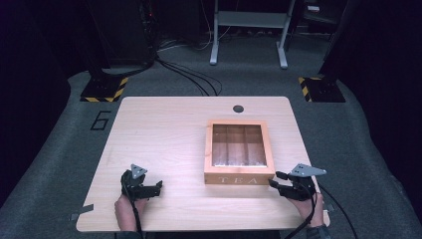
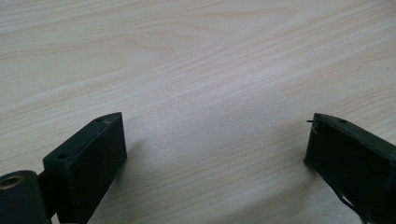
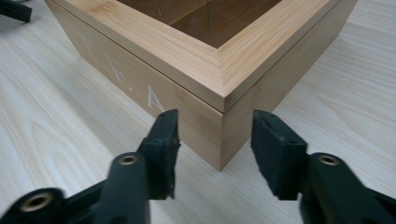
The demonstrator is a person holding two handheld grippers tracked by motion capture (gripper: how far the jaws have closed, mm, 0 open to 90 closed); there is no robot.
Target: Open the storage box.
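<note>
the right hand-held gripper (image 3: 214,140) hangs at the near right corner of the tea box (image 3: 205,60), its jaws moderately spread and straddling that corner without touching, holding nothing. in the high view the box sits right of the tabletop (image 1: 164,134) centre, its lettered front facing six o'clock, with the right hand-held gripper at about five o'clock from it and the left hand-held gripper (image 1: 158,187) well apart at about eight o'clock, over bare wood. the left one's jaws stand wide and empty. the step in hand looks like opening the lid: to do it well, the right jaws should probably shift off the corner toward the seam on the front face, catch only the lid's edge, and lift gently, while the left one comes over to steady the base. count: one box, showing three compartments through its clear lid, two grippers, one tabletop.
</note>
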